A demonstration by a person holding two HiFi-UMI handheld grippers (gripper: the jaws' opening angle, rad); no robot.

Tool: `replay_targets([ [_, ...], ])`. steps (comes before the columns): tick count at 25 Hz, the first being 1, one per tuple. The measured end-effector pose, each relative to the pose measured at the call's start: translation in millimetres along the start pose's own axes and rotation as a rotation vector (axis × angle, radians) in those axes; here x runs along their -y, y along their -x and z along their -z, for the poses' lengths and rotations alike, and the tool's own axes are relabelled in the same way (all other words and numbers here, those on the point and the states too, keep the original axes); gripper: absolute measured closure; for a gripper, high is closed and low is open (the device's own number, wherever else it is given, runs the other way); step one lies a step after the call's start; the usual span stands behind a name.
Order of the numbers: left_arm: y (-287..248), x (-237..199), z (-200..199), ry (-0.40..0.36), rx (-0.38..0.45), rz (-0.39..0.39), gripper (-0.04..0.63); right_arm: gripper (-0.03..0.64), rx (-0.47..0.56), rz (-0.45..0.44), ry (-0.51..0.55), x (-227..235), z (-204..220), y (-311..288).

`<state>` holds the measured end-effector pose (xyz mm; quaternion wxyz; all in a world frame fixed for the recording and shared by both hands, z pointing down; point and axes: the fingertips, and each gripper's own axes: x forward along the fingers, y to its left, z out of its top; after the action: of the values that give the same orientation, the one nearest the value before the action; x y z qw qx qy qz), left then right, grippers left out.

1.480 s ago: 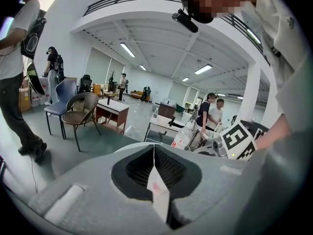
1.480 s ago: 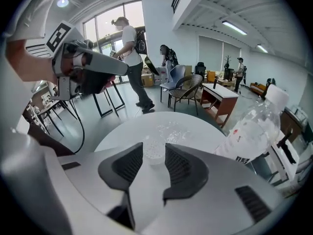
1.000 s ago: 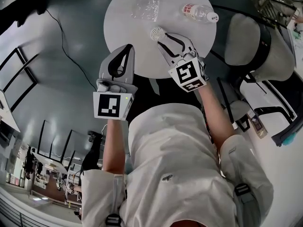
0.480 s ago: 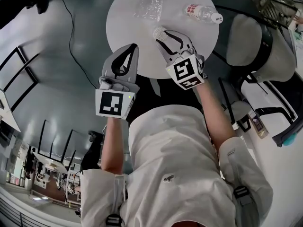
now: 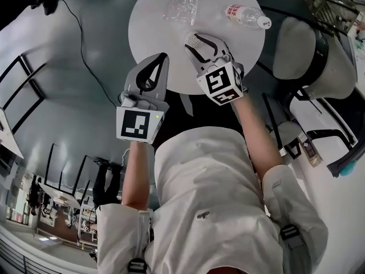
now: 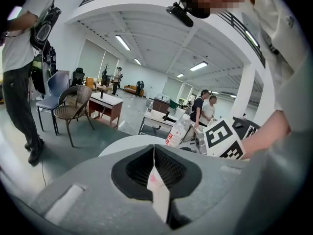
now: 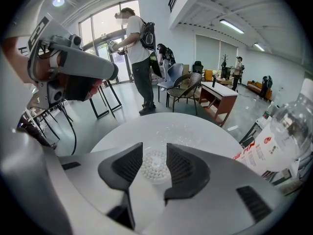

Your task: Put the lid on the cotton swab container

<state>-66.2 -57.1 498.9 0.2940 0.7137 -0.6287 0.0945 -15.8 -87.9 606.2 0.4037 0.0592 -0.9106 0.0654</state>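
The cotton swab container (image 5: pixel 190 38) stands on the round white table (image 5: pixel 154 27), its white swab tips (image 7: pixel 155 168) facing up. My right gripper (image 5: pixel 199 43) reaches over the table, and its two jaws (image 7: pixel 155 155) press against the container's sides. Farther back on the table lies the clear plastic lid (image 5: pixel 181 7), faint in the right gripper view (image 7: pixel 173 129). My left gripper (image 5: pixel 161 56) hovers over the table's near left edge, shut with nothing in it (image 6: pixel 154 148).
A plastic water bottle (image 5: pixel 246 15) lies on its side at the table's far right, close beside the right gripper (image 7: pixel 274 141). A grey chair (image 5: pixel 308 56) stands right of the table. A cable (image 5: pixel 85 50) runs across the floor on the left.
My right gripper has moved forward over the table until its jaws came round the swab container. The left gripper has crept slightly forward.
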Motion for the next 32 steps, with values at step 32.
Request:
replay_targets([
  [32, -5.0, -1.2, -3.4, 0.006, 0.001, 0.015, 0.583, 0.472, -0.007, 0.019, 0.001, 0.3, 3.8, -10.5],
])
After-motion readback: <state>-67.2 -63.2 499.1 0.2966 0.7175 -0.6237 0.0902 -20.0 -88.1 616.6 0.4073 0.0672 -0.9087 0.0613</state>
